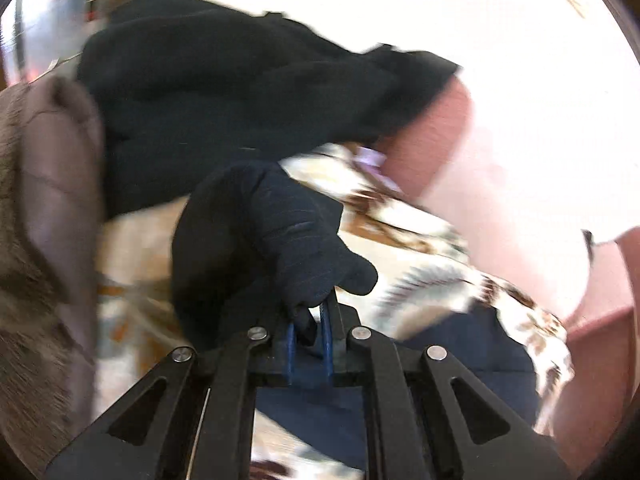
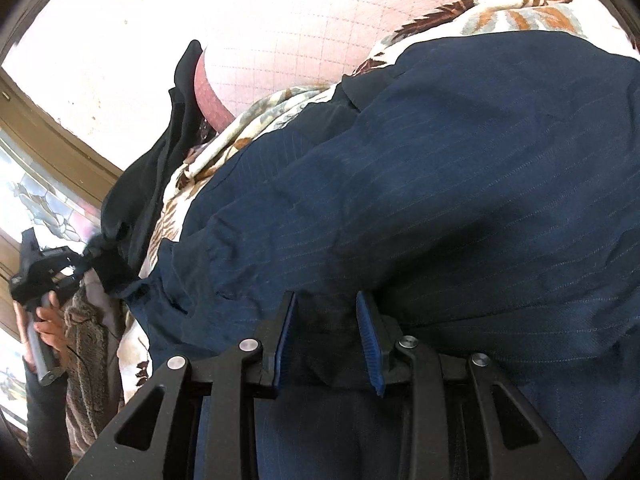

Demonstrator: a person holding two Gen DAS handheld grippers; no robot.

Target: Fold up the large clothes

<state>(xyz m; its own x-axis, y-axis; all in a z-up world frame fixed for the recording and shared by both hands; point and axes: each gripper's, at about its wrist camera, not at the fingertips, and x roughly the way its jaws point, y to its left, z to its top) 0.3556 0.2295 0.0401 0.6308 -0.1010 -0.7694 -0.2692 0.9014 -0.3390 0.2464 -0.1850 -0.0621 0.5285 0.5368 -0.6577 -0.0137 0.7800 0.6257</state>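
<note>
A large navy pinstriped garment [image 2: 420,184] lies spread over a leaf-patterned blanket [image 2: 280,108]. My left gripper [image 1: 311,334] is shut on a bunched end of this navy garment [image 1: 264,240] and holds it lifted. It also shows in the right wrist view [image 2: 74,266] at the far left, pinching the cloth's corner. My right gripper [image 2: 326,336] stands with its jaws apart and a fold of the navy cloth between the blue pads [image 2: 366,336]; the pads do not press it.
A black garment [image 1: 240,88] lies heaped behind the navy one. A brown fur-trimmed coat [image 1: 44,208] lies at the left. A pink quilted cover [image 2: 288,28] lies under the blanket. A stained-glass window [image 2: 44,200] is at the left.
</note>
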